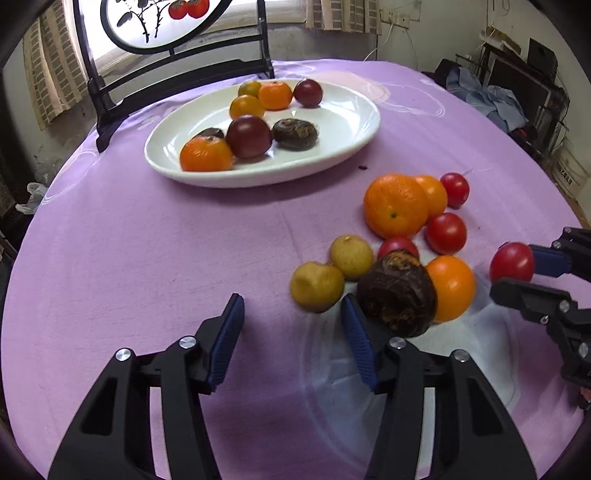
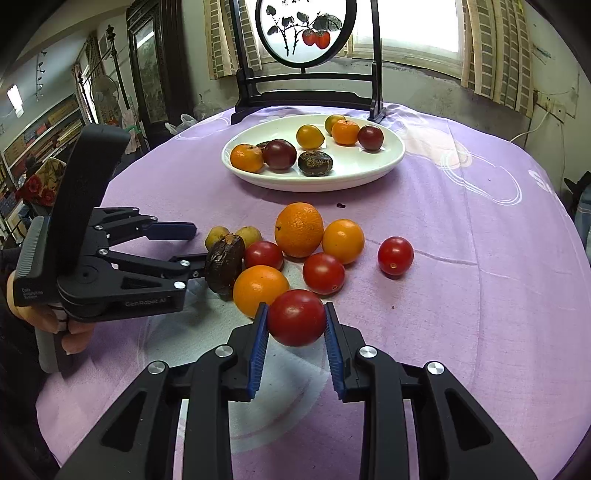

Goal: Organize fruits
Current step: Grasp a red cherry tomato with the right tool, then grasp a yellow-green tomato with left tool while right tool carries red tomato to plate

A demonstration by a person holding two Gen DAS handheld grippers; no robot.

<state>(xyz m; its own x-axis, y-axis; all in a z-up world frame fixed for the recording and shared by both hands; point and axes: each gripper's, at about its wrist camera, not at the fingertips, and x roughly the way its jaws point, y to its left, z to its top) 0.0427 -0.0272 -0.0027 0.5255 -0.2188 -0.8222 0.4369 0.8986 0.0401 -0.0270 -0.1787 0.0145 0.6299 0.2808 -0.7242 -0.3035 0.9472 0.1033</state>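
A white oval plate (image 1: 343, 122) (image 2: 373, 162) holds several fruits: oranges, dark red tomatoes and dark brown ones. A loose pile lies on the purple cloth: a big orange (image 1: 395, 205) (image 2: 298, 229), small oranges, red tomatoes, two yellow fruits (image 1: 317, 286) and a dark brown fruit (image 1: 397, 293) (image 2: 224, 264). My left gripper (image 1: 291, 317) (image 2: 199, 243) is open, its right finger touching the brown fruit. My right gripper (image 2: 295, 321) (image 1: 517, 271) is shut on a red tomato (image 2: 296, 317) (image 1: 511, 261) just above the cloth.
A black framed round screen (image 2: 306, 33) with painted red fruit stands at the table's far edge behind the plate. The round table's edge curves close on both sides. Clutter, shelves and cables lie beyond it.
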